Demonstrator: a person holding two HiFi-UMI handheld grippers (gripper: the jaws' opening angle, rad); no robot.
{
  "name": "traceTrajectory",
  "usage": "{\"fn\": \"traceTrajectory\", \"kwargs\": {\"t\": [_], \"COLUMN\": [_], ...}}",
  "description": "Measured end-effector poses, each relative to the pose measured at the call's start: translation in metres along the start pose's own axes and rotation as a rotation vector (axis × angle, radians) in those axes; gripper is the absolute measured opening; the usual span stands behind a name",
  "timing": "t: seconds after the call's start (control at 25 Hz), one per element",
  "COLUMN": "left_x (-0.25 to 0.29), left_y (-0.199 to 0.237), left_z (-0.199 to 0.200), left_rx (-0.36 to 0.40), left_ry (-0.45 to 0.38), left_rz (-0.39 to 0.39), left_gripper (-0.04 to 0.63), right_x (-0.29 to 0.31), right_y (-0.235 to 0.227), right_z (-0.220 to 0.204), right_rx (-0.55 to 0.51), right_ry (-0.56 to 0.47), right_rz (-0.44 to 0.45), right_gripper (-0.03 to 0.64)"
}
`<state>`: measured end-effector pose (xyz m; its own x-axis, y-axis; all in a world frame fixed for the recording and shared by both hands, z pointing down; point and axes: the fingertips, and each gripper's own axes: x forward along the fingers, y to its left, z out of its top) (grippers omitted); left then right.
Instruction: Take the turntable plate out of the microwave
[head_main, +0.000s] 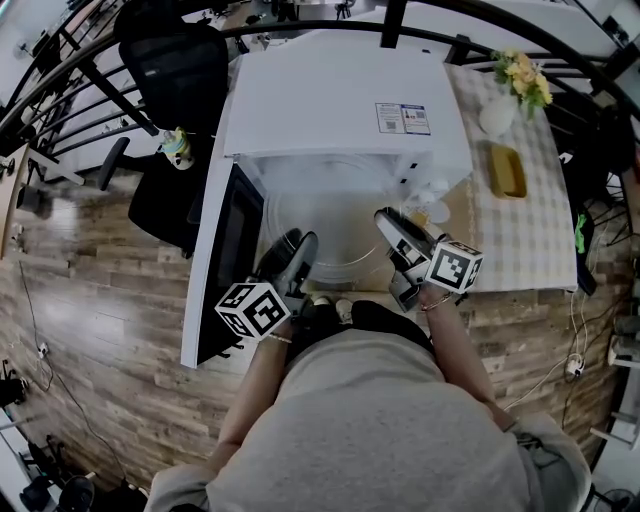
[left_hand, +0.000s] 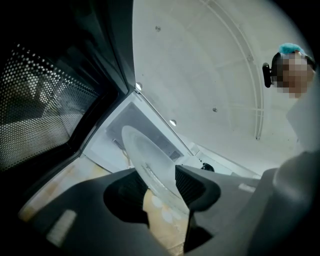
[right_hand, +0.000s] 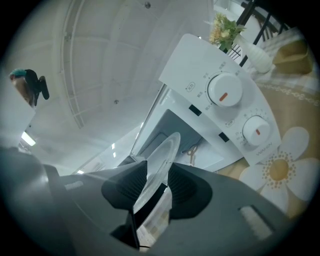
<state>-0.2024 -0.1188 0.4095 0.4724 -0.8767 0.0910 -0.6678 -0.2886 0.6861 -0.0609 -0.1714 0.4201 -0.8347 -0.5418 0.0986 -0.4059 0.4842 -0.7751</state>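
Observation:
The clear glass turntable plate (head_main: 338, 238) is held level just in front of the white microwave (head_main: 340, 100), at the mouth of its open cavity. My left gripper (head_main: 300, 252) is shut on the plate's left rim, my right gripper (head_main: 393, 226) on its right rim. In the left gripper view the plate (left_hand: 145, 157) runs edge-on between the ribbed pads of the left gripper (left_hand: 157, 185), with the cavity (left_hand: 131, 122) behind it. In the right gripper view the plate (right_hand: 161, 159) is pinched the same way by the right gripper (right_hand: 156, 187).
The microwave door (head_main: 225, 260) hangs open to the left, its mesh window (left_hand: 40, 115) close to my left gripper. Two control knobs (right_hand: 225, 92) sit right of the cavity. A vase of flowers (head_main: 515, 85) and a yellow box (head_main: 507, 172) stand on the checked tablecloth at right. A black chair (head_main: 175, 60) is at the back left.

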Motion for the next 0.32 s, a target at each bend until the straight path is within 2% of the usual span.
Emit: {"fn": "traceTrajectory", "kwargs": {"t": [0.32], "left_x": [0.0016], "left_y": [0.0016], "left_z": [-0.0001], "left_rx": [-0.007], "left_ry": [-0.003], "left_rz": [-0.003], "left_gripper": [0.172], "right_x": [0.0012], "right_y": [-0.0020], "right_z": [-0.0003], "right_rx": [0.005], "right_ry": [0.008], "right_rz": [0.000], "right_gripper": [0.158]}}
